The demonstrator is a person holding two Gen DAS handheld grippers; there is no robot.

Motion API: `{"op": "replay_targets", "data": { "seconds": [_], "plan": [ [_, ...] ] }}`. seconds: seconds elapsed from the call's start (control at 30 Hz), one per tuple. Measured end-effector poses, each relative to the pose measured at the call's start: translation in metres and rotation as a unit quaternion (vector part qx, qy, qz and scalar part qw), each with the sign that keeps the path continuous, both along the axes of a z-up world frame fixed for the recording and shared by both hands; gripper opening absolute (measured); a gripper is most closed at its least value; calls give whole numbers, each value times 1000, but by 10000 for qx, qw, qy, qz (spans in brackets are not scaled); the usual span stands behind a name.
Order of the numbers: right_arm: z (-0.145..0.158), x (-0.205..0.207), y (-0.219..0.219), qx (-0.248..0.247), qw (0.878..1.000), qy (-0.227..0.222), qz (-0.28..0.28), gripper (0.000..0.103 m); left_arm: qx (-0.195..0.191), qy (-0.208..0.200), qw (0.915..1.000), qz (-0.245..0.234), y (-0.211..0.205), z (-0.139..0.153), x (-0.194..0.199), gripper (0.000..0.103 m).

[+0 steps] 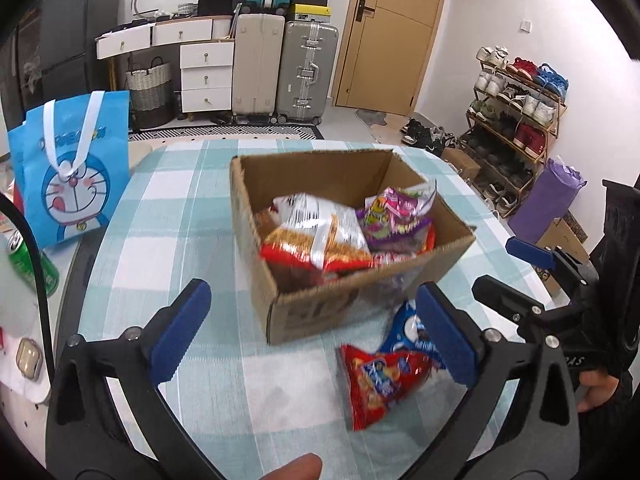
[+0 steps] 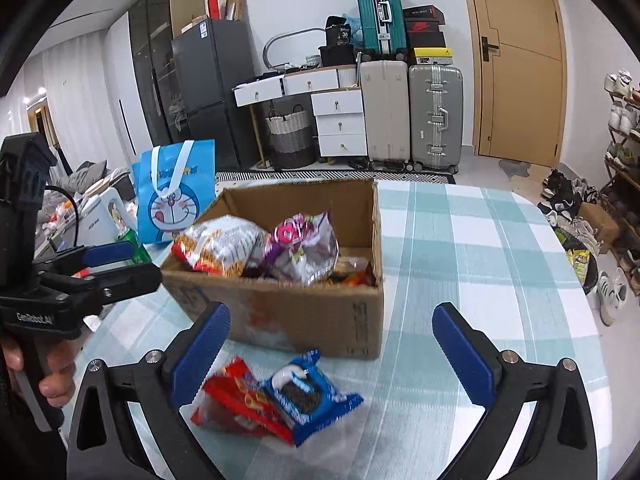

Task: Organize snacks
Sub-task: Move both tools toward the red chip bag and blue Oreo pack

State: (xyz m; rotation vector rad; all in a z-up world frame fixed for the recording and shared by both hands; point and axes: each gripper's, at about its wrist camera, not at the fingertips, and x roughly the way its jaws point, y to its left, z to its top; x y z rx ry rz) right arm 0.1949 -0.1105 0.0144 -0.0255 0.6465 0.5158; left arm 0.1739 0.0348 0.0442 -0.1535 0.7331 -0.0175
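An open cardboard box (image 1: 320,312) (image 2: 304,316) stands on the checked tablecloth and holds several snack bags, among them a red-and-white bag (image 1: 320,236) (image 2: 220,244) and a purple bag (image 1: 396,216) (image 2: 308,244). In front of the box lie a red snack packet (image 1: 380,384) (image 2: 240,400) and a blue cookie packet (image 1: 404,332) (image 2: 308,396), touching each other. My left gripper (image 1: 316,332) is open and empty, above the table before the box. My right gripper (image 2: 332,356) is open and empty, just above the two packets.
A blue Doraemon bag (image 1: 76,172) (image 2: 176,192) stands left of the box, with a green can (image 1: 32,268) (image 2: 132,244) near it. The table edge curves at the right (image 2: 580,320). Suitcases, drawers and a shoe rack (image 1: 516,120) stand beyond.
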Motion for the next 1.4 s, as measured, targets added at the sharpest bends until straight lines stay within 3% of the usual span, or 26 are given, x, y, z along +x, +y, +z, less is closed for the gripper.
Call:
{"op": "replay_targets", "data": {
  "seconds": [0.5, 1.07, 1.4],
  "plan": [
    [-35, -23, -11, -221, 9995, 216, 24, 102, 180, 176, 9996, -143, -31, -38, -35, 102],
    [-67, -24, -18, -299, 9981, 525, -73, 102, 153, 490, 9980, -369, -40, -72, -34, 102],
    [-78, -18, -16, -419, 9962, 761, -98, 103, 461, 822, 9928, -738, -65, -95, -31, 102]
  ]
}}
